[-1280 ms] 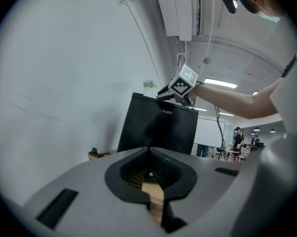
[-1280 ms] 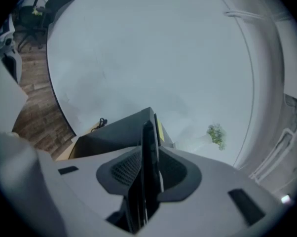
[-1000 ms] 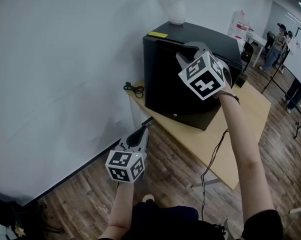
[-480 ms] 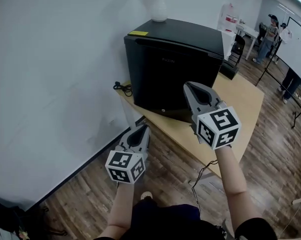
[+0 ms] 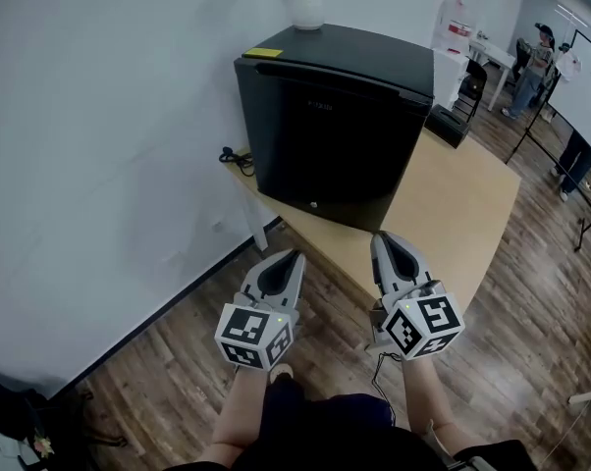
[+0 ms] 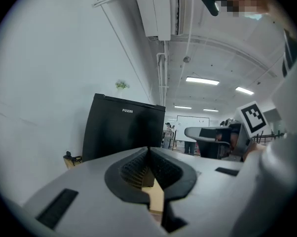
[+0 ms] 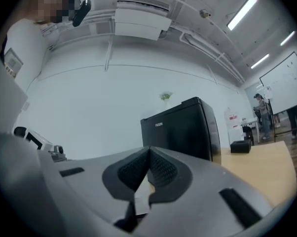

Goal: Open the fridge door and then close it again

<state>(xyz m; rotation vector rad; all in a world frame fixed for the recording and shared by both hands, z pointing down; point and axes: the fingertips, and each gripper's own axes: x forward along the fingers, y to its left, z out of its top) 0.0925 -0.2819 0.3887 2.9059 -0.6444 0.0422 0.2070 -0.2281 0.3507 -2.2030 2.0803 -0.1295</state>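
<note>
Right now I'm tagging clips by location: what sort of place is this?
Probably an office or lab workroom: a black mini fridge on a wooden table, a whiteboard at the far side, people standing beyond.

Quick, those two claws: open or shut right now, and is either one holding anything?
Left claw: closed, holding nothing.
Right claw: closed, holding nothing.

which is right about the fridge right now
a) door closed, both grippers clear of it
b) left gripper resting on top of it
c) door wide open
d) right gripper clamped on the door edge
a: the fridge door sits flush and shut on the table, and the left gripper and right gripper hang in front of it without touching, fingers together on nothing.
</note>
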